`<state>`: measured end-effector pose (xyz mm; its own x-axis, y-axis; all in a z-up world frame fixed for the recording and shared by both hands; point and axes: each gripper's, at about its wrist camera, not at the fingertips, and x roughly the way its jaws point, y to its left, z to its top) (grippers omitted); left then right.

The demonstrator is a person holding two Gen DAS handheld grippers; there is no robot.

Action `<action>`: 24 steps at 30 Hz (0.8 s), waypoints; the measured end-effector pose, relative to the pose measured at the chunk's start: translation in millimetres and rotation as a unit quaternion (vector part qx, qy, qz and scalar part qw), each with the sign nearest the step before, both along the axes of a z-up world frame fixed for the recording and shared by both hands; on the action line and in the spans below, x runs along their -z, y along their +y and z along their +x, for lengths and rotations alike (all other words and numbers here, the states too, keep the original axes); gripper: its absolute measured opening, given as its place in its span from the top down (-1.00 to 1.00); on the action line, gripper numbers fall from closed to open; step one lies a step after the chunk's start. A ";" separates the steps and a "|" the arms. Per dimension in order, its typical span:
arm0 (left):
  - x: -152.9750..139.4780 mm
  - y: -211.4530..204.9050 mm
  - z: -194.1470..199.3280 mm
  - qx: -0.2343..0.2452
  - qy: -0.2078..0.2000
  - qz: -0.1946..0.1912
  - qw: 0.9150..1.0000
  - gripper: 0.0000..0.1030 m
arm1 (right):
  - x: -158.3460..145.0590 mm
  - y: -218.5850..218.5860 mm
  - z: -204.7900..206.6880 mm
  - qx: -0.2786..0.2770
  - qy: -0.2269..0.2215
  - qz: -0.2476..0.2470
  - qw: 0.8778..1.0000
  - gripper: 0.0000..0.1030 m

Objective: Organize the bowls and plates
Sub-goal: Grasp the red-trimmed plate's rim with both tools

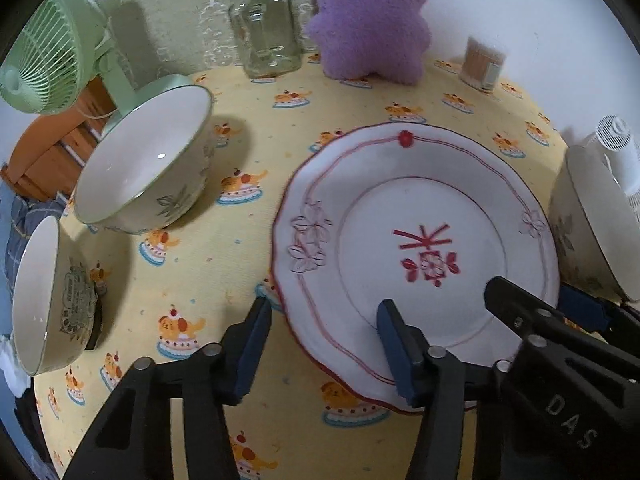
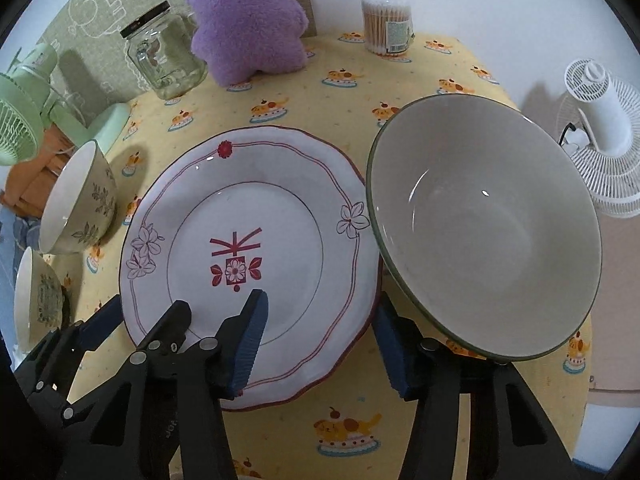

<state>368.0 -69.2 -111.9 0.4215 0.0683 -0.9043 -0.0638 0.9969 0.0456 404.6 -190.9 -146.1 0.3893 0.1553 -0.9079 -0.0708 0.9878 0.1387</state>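
Both tools straddle opposite edges of the white scalloped ceramic plate with red line trim [image 1: 416,248], which lies flat on the yellow cake-print counter [image 1: 200,272]. Low in the left wrist view, the left tool [image 1: 324,344] has one blue pad over the plate's lower left rim and the other outside it on the cloth; its pads are spread, pressing nothing. In the right wrist view, the right tool [image 2: 320,344] brackets the plate's lower right rim likewise, unclenched. A green-rimmed bowl [image 2: 484,224] sits just beside that rim, crowding the outer finger. Each hand seems equally near, so a two-sided pinch looks likely.
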 end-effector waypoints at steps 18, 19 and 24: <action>-10.2 45.8 -54.8 0.002 0.017 -0.016 1.000 0.01 | -13.9 48.7 -51.8 -0.024 0.008 -0.037 0.999 -0.06; -10.1 49.9 -59.0 0.000 0.019 -0.018 1.000 0.01 | -14.0 52.4 -55.4 -0.025 0.009 -0.039 0.999 -0.06; -10.2 64.9 -76.7 -0.008 0.024 -0.021 0.999 0.00 | -13.6 69.0 -73.8 -0.037 0.015 -0.038 0.998 -0.06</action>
